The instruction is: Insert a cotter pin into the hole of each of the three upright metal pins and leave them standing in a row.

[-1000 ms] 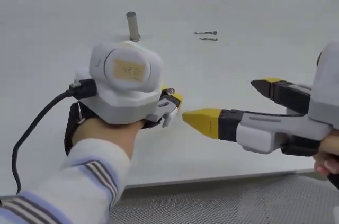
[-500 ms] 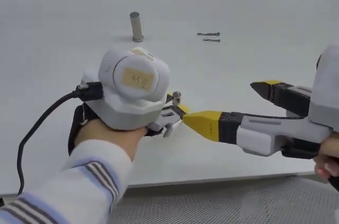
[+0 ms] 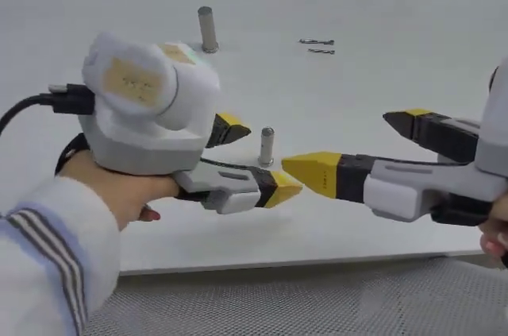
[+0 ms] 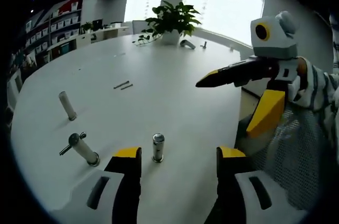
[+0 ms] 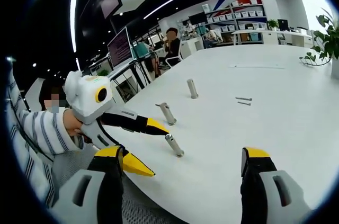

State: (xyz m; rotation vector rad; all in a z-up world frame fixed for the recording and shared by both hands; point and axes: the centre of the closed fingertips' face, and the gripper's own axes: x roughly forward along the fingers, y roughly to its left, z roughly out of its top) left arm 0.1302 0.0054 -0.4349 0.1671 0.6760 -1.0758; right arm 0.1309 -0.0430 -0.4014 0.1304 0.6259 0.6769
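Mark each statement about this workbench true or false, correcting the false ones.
1. The left gripper and right gripper are both open and hold nothing. True.
2. Three cotter pins lie loose. False: two loose cotter pins lie on the table.
3. One upright pin has a fitted cotter pin through its top. True.
4. The bare pin in front of the left gripper lies on its side. False: this near pin stands upright.

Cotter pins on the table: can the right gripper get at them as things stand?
Probably yes: the cotter pins lie loose on bare table beyond the right gripper, whose jaws are open and empty; nothing stands between.
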